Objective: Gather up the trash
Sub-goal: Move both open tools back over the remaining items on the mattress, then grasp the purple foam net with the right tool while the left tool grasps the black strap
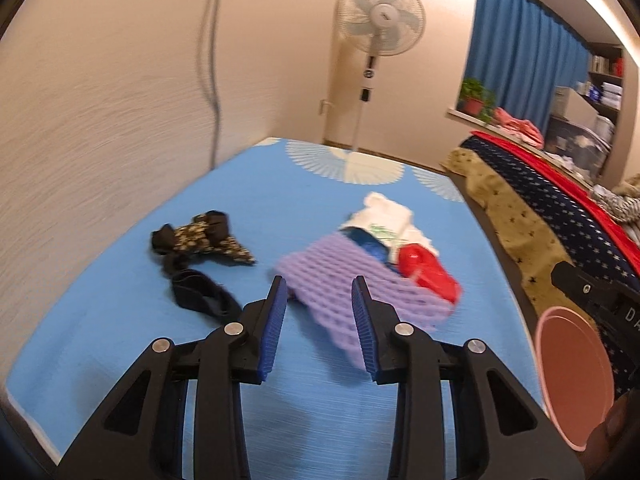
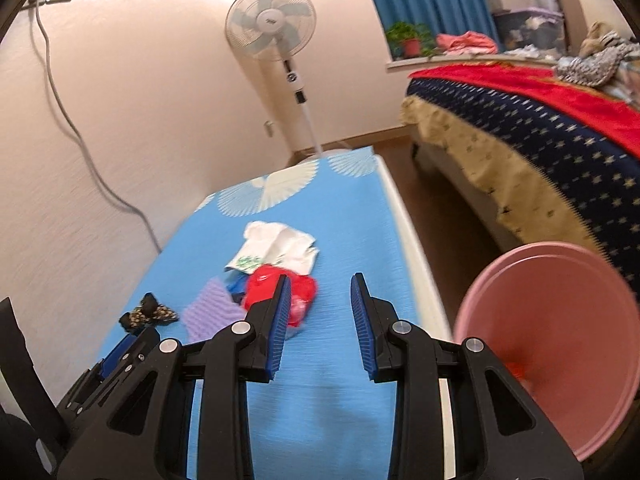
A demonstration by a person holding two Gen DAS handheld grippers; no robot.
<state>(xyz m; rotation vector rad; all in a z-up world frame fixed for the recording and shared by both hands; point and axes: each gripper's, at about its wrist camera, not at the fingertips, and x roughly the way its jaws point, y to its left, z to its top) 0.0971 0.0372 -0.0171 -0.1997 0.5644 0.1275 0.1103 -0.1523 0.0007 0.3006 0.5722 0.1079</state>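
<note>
A trash pile lies on the blue mat (image 1: 120, 300): a purple foam net (image 1: 356, 284), a red wrapper (image 1: 428, 270), a blue wrapper (image 1: 370, 246) and white crumpled paper (image 1: 386, 216). My left gripper (image 1: 320, 284) is open and empty, just in front of the foam net. In the right wrist view the pile shows as foam net (image 2: 212, 308), red wrapper (image 2: 264, 286) and white paper (image 2: 280, 246). My right gripper (image 2: 320, 284) is open and empty, to the right of the pile. A pink bin (image 2: 552, 340) stands at the right, also in the left wrist view (image 1: 572, 376).
Black patterned fabric pieces (image 1: 200, 240) lie on the mat to the left of the pile. A standing fan (image 1: 378, 20) is at the mat's far end. A bed with a starred cover (image 2: 540, 128) runs along the right. The wall and a hanging cable (image 2: 80, 136) bound the left.
</note>
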